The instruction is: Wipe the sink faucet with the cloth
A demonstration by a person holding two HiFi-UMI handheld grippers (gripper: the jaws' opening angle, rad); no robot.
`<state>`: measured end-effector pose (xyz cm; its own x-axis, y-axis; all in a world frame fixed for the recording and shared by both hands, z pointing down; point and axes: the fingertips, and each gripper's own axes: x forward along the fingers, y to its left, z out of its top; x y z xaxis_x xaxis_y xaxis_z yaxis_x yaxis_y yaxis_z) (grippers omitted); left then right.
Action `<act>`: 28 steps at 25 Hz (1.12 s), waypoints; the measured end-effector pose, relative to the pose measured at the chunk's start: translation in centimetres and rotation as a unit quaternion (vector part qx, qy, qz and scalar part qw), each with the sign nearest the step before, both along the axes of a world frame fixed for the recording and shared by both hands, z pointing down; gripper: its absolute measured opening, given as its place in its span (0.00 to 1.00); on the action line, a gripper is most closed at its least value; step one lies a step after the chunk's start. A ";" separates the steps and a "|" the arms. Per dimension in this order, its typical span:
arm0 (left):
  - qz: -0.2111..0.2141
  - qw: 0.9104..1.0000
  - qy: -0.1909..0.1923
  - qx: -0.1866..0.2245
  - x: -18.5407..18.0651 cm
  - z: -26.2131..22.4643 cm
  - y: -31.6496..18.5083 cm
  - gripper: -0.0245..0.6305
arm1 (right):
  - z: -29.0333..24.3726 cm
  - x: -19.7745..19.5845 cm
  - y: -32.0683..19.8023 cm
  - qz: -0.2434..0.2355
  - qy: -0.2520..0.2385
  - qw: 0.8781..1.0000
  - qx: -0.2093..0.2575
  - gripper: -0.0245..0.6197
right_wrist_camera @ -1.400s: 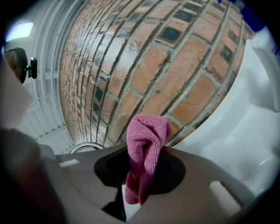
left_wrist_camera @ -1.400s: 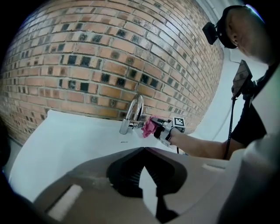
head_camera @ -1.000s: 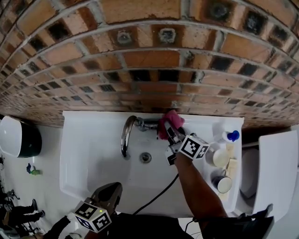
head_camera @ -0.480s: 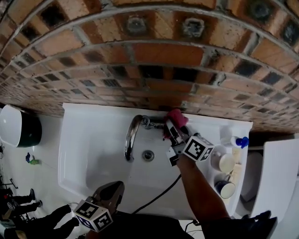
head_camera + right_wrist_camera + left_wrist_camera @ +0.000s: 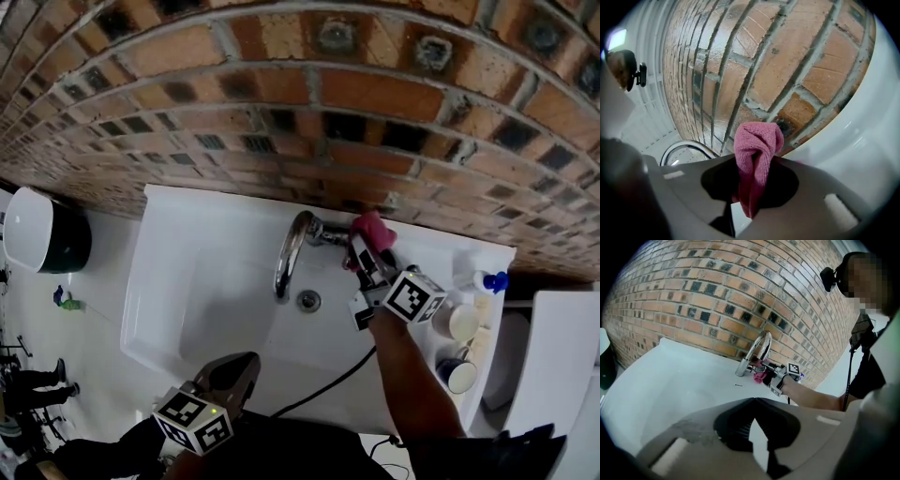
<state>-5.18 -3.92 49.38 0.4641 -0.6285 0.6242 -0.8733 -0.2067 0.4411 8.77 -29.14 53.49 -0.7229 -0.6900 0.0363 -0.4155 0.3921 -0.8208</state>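
Right gripper view is showing right tongs [image 5: 749, 165] clamping the soft, limp cloth [image 5: 757, 140] at its bunched middle, likely a secure hold; left tongs [image 5: 754, 399] are resting closed, empty.

pink cloth [image 5: 757, 154], white sink [image 5: 202, 281]

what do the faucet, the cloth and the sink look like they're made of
The faucet: likely chromed metal, polished; its curved spout shows bright mirror-like highlights.
The cloth: pink microfibre-type fabric, matte; a fine looped nap and soft folds show.
The sink: white, smooth, glossy, probably ceramic or enamel; the look cannot settle which.
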 end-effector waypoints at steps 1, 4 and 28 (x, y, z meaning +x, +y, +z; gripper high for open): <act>0.000 1.000 0.000 0.002 0.0 -0.1 0.1 0.05 | -0.3 0.0 0.3 -0.002 0.002 1.000 0.004 0.17; 0.001 1.000 0.001 0.008 -0.1 -0.4 0.5 0.05 | -1.0 0.1 1.0 -0.004 0.009 1.000 0.018 0.17; 0.020 1.000 0.004 0.016 -0.1 -1.0 2.0 0.05 | 0.0 -5.7 10.9 -0.131 -0.008 0.991 -0.011 0.17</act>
